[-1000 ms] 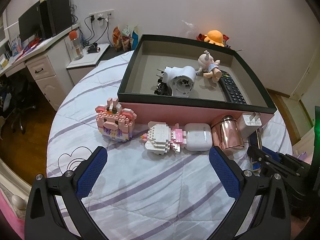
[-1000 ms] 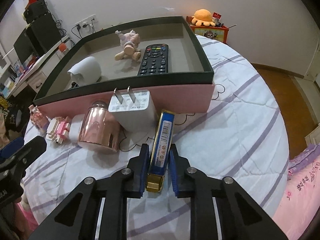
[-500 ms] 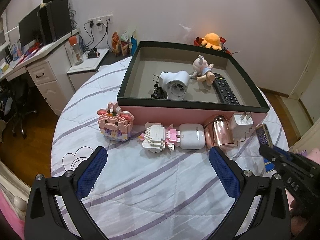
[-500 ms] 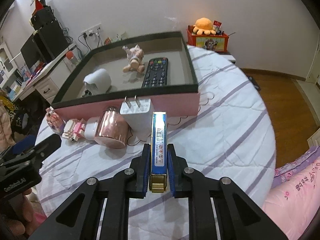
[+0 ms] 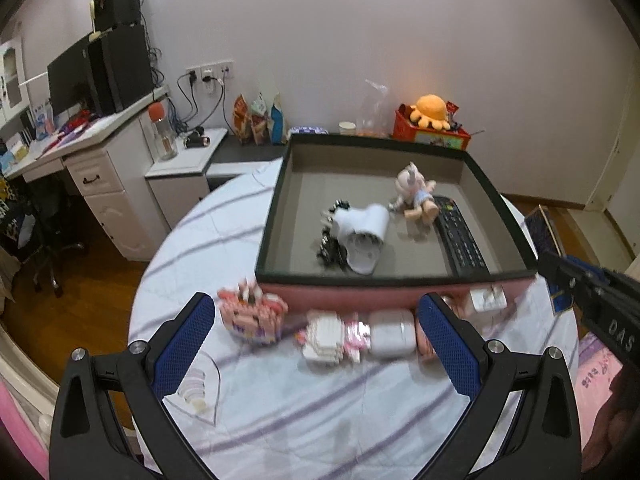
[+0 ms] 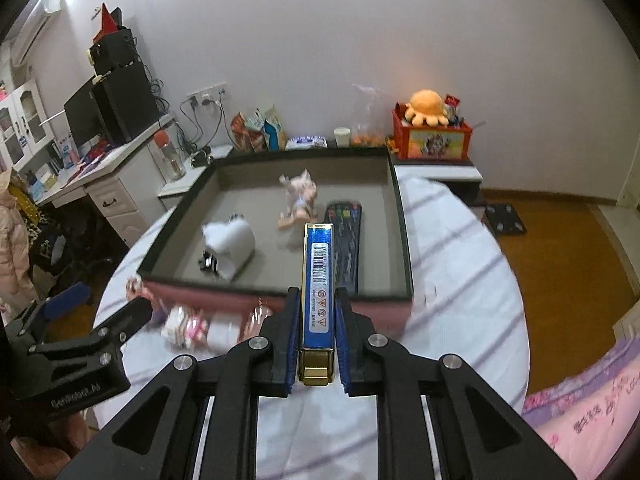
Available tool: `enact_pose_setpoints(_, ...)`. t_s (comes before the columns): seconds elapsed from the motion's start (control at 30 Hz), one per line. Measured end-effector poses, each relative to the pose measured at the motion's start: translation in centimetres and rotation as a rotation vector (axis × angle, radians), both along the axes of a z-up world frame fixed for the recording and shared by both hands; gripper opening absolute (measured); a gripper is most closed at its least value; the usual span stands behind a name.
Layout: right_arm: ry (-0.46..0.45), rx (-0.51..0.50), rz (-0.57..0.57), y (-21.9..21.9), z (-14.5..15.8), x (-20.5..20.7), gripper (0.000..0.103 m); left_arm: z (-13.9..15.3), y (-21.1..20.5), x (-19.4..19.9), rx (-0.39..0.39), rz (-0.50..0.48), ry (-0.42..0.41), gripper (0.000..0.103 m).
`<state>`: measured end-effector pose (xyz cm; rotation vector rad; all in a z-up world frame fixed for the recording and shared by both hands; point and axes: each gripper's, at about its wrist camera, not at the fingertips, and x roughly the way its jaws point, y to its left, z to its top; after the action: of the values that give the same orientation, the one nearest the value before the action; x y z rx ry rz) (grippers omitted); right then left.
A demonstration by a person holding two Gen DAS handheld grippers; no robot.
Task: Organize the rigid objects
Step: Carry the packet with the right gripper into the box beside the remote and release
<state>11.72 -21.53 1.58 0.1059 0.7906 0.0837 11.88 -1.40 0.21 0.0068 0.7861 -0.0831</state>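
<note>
Fingers of the right gripper (image 6: 316, 344) are clamped on one narrow blue box (image 6: 319, 280) with a barcode label, at lower centre of the right view, above the tray's (image 6: 404, 240) near rim. The left gripper (image 5: 320, 344) is spread wide, holding nothing. "DAS" and "GenRobot.AI" show on the gripper bodies. The tray holds one remote (image 5: 460, 240), one doll (image 5: 416, 196) and one white cylinder (image 5: 366, 236).

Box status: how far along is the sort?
Done: remote, doll and white gadget lie in the box. In hand: right tool grips the blue case, raised near the front wall. Left: brick toys, earbud case and charger outside it; left tool is open.
</note>
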Motion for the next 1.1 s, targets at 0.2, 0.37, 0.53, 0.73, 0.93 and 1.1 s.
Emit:
enact_pose_setpoints(0.2, 0.017, -0.006, 0.03, 0.4, -0.2, 4.7, 0.015, 0.2, 0.4, 2.1, 0.005, 0.022, -0.012, 0.103)
enact_pose_setpoints(0.37, 0.076, 0.002, 0.08, 2.0, -2.5, 7.9, 0.015, -0.7, 0.6, 3.6, 0.002, 0.034, 0.006, 0.103)
enact_pose_setpoints(0.53, 0.129, 0.002, 0.107, 3.2, -4.8, 9.9, 0.015, -1.9, 0.7, 4.7, 0.004, 0.04, 0.03, 0.103)
enact_pose_setpoints(0.73, 0.173, -0.006, 0.097, 3.3, -6.5, 10.9, 0.016, -2.8, 0.6, 5.7, 0.002, 0.041, 0.049, 0.103)
enact_pose_setpoints(0.93, 0.157, -0.017, 0.086, 3.2, -6.5, 10.9, 0.047, -3.2, 0.6, 6.2, -0.002, 0.043, 0.057, 0.103)
enact_pose_setpoints(1.1, 0.106, 0.0, 0.079, 2.7, -5.0, 10.1, 0.075, -3.0, 0.8, 5.9, -0.006, 0.049, 0.05, 0.103)
